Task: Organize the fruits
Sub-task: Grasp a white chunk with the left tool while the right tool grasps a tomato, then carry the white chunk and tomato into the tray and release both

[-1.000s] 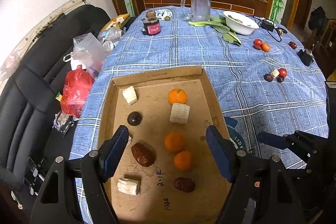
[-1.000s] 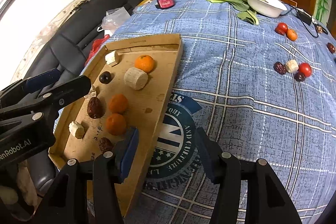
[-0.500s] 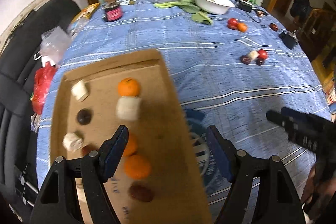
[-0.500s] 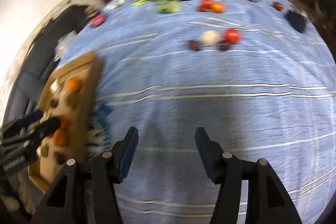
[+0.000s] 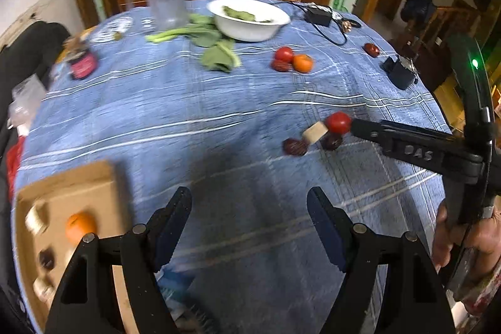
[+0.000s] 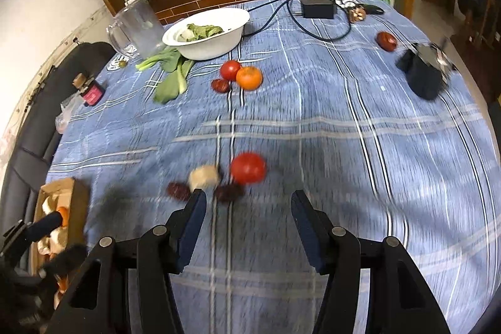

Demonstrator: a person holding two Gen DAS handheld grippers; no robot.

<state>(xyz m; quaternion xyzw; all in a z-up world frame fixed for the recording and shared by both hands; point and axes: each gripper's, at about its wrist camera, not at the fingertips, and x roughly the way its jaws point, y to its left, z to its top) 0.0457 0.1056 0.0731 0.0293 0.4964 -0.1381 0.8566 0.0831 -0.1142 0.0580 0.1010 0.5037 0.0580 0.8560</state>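
A cardboard tray (image 5: 103, 177) with an orange (image 5: 80, 226) and other pieces sits at the lower left of the left wrist view. My left gripper (image 5: 250, 208) hangs open over bare tablecloth to the tray's right. My right gripper (image 6: 249, 205) is open and empty. Just beyond its tips lie a red tomato (image 6: 248, 167), a pale chunk (image 6: 205, 176) and two dark dates (image 6: 178, 190) (image 6: 228, 191). Farther back lie a second tomato (image 6: 230, 69), an orange (image 6: 249, 78) and a date (image 6: 220, 85). A lone date (image 6: 386, 40) lies far right.
A white bowl (image 6: 216, 49) of greens, loose leafy greens (image 6: 170, 80), a clear pitcher (image 6: 137, 27) and a small jar (image 6: 90, 91) stand at the back. A black adapter (image 6: 317, 9) with cable and a black object (image 6: 422, 74) lie to the right. A black chair (image 6: 34, 121) flanks the left.
Both grippers have swung right, away from the cardboard tray. The left one is now over bare cloth. The right one has come up close to the tomato cluster. Neither has changed its opening.
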